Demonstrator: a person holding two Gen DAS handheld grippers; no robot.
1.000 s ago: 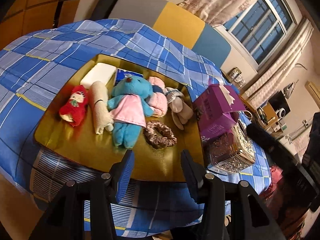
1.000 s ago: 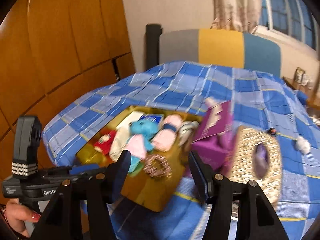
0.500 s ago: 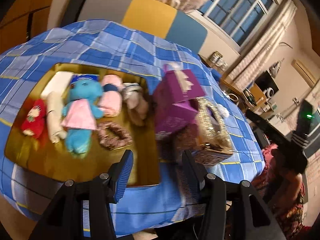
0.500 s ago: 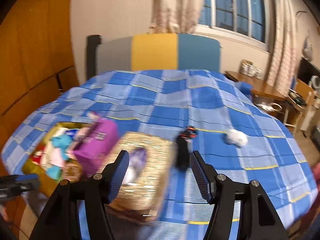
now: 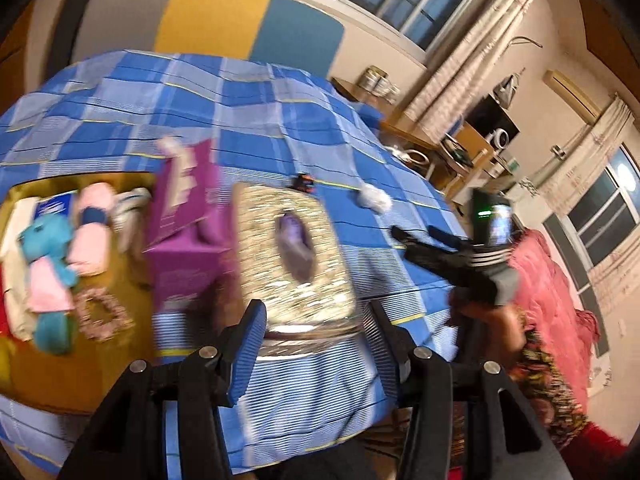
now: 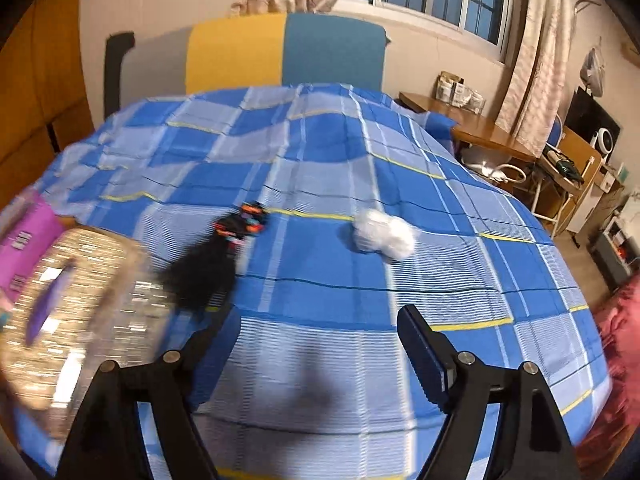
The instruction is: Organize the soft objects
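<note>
A checked cotton-looking bedspread (image 6: 340, 264) is covering the bed, matt and slightly creased. The glittery tissue box (image 5: 292, 256) is catching light (sequin-like, rough). A fluffy white ball (image 6: 382, 234) is lying beside a furry black toy (image 6: 212, 264). The tray (image 5: 120, 376) is looking smooth, semi-gloss.

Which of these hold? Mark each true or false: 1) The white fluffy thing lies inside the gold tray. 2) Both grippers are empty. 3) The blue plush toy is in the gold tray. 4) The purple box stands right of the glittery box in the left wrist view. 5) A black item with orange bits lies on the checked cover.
1) False. The white fluffy thing lies loose on the checked cover, far from the gold tray.
2) True. The left gripper is open and empty; the right gripper has its jaws opening with nothing between them.
3) True: the blue plush toy.
4) False. The purple box stands left of the glittery box.
5) True: the black item.
</note>
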